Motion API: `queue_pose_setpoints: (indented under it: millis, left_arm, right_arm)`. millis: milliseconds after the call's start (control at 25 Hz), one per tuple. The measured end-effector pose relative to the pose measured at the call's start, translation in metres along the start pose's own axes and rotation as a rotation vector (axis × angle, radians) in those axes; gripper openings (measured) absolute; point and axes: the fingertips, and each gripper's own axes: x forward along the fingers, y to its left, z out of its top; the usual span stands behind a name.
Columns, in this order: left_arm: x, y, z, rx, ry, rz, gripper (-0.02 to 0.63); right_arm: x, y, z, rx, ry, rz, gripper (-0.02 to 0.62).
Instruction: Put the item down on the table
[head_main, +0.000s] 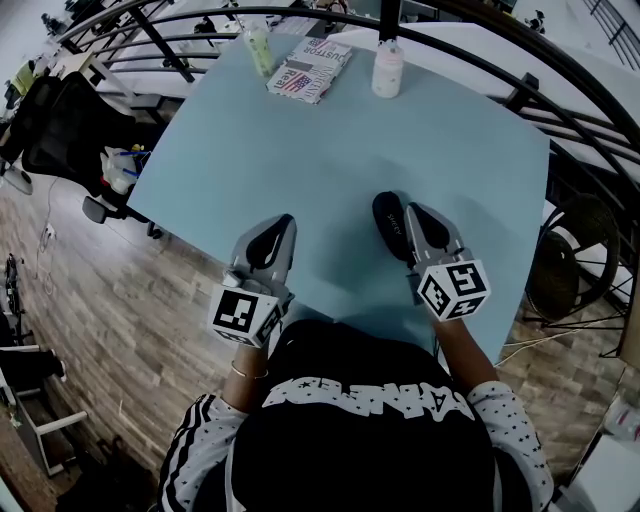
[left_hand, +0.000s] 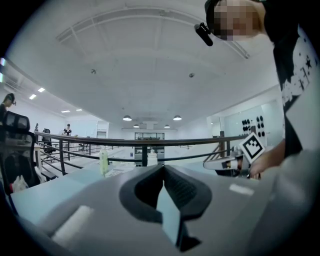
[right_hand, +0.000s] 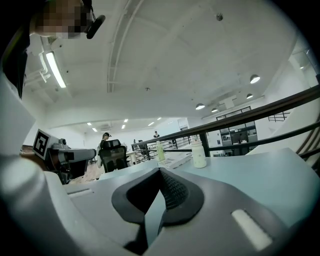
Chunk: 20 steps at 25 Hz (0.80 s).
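My left gripper (head_main: 283, 222) hovers over the near edge of the light blue table (head_main: 330, 150), and its jaws meet at the tips (left_hand: 163, 167) with nothing between them. My right gripper (head_main: 400, 203) is held beside it to the right, also shut and empty (right_hand: 160, 171). Far across the table stand a pale green bottle (head_main: 258, 48) and a white bottle (head_main: 388, 68). A folded printed magazine (head_main: 310, 68) lies between them. Both grippers are well short of these three things. Each gripper view shows the other gripper off to the side.
A black railing (head_main: 520, 90) curves round the table's far and right sides. Black office chairs (head_main: 60, 120) stand to the left over the wooden floor. A round black stool (head_main: 575, 255) sits at the right. The person's dark starred top fills the bottom of the head view.
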Motion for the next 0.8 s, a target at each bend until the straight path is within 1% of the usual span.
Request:
queue_pose_setpoints:
  millis: [440, 800]
  left_arm:
    - [-0.005, -0.003, -0.002, -0.01, 0.006, 0.008, 0.0]
    - [-0.011, -0.005, -0.002, -0.001, 0.002, 0.012, 0.0]
  right_arm:
    - [-0.003, 0.009, 0.003, 0.014, -0.006, 0.04, 0.0]
    - [-0.007, 0.016, 0.001, 0.025, -0.005, 0.055, 0.0]
